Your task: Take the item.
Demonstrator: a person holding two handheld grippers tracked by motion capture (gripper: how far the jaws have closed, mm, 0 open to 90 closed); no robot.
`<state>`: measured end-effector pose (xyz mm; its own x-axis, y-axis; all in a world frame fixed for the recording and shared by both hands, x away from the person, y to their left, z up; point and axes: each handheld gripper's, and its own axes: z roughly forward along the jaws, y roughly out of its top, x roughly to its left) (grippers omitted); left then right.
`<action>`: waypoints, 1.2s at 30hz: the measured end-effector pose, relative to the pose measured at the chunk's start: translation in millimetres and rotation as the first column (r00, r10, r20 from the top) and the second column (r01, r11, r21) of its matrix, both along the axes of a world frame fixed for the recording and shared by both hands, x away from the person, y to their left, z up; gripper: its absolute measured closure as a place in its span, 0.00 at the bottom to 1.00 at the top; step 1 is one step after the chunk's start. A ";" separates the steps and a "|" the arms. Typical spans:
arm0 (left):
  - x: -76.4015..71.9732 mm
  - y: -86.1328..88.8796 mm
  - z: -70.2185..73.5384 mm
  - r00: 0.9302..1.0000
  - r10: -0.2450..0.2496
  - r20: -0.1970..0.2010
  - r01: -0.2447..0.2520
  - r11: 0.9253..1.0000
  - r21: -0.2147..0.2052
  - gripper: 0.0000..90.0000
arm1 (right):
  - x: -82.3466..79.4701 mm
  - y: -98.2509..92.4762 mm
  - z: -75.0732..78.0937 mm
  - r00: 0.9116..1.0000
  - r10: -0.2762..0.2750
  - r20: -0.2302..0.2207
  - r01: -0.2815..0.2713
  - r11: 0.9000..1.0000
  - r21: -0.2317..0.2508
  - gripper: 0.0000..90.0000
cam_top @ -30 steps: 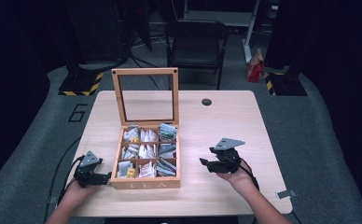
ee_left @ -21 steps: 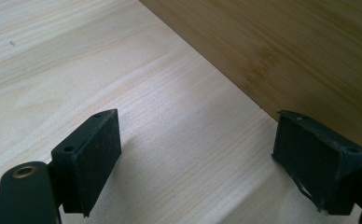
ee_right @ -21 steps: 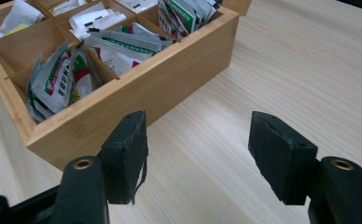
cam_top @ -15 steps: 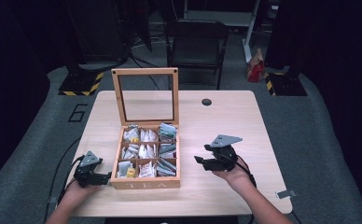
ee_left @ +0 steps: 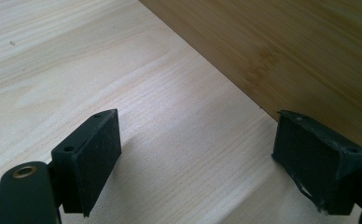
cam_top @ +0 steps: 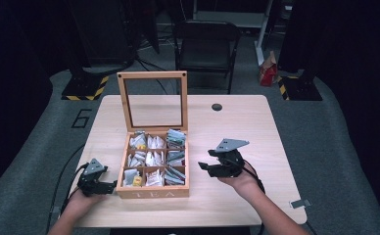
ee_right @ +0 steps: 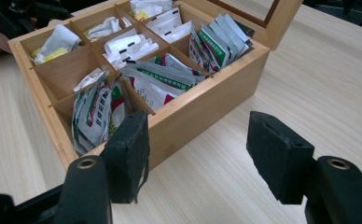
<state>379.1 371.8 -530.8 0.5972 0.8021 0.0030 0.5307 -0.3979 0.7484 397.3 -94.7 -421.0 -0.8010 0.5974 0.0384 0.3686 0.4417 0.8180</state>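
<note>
A wooden tea box (cam_top: 153,193) stands on the table with its glass-paned lid (cam_top: 152,76) upright. Its compartments hold several tea bags (cam_top: 151,157). My left gripper (cam_top: 110,186) rests on the table at the box's front left corner, open and holding nothing. In the left gripper view its jaws (ee_left: 198,158) stand apart over bare wood, with the box's side (ee_left: 300,56) just ahead. My right gripper (cam_top: 203,165) hovers right of the box, pointing at it. In the right gripper view the open gripper (ee_right: 198,158) faces the box wall (ee_right: 202,116) and the green-and-white tea bags (ee_right: 160,79). Its jaws have just been closing slightly, with nothing between them.
The light wooden table (cam_top: 242,127) has a black round grommet (cam_top: 217,106) at the back and a small metal clip (cam_top: 298,203) near its front right edge. A dark chair (cam_top: 205,44) and a red bag (cam_top: 268,73) stand on the floor beyond.
My right gripper has drifted left and slightly up, closer to the box's right side. The left gripper and the box have stayed put.
</note>
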 end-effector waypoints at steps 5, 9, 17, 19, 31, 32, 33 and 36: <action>0.0 0.0 0.0 1.000 0.000 0.000 0.000 1.000 0.000 0.16 | 0.2 3.9 1.3 1.000 0.008 -0.001 -0.008 1.000 0.001 0.45; 0.0 0.0 0.0 1.000 0.000 0.000 0.000 1.000 0.000 0.16 | 1.2 8.1 2.1 1.000 0.023 0.004 -0.023 1.000 -0.001 0.46; 0.0 0.1 0.0 1.000 -0.001 0.000 0.001 1.000 0.001 0.16 | 2.5 16.2 3.9 0.999 0.046 0.003 -0.046 0.999 0.001 0.48; 0.1 0.1 0.0 1.000 0.000 0.000 0.000 1.000 0.001 0.16 | 2.2 19.2 4.1 0.999 0.046 0.001 -0.046 0.999 0.010 0.48; 0.1 0.1 0.1 1.000 -0.001 0.000 0.001 1.000 0.001 0.16 | 1.5 34.5 4.3 0.997 0.078 -0.007 -0.078 0.997 0.020 0.52; 0.0 0.1 0.0 1.000 -0.001 0.000 0.001 1.000 0.001 0.16 | 1.7 35.4 4.2 0.997 0.080 -0.005 -0.080 0.997 0.021 0.52; 0.0 0.1 0.1 1.000 -0.001 0.000 0.001 1.000 0.001 0.16 | 2.1 36.3 4.1 0.996 0.085 -0.004 -0.085 0.996 0.020 0.52; 0.1 0.2 0.1 1.000 -0.001 0.000 0.001 1.000 0.002 0.16 | 3.1 39.0 3.6 0.996 0.085 -0.005 -0.085 0.996 0.025 0.53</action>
<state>379.1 372.0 -530.7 0.5982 0.8013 0.0040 0.5304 -0.3998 0.7475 400.4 -55.6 -417.4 -0.8487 0.5258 0.0571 0.3351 0.4512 0.8271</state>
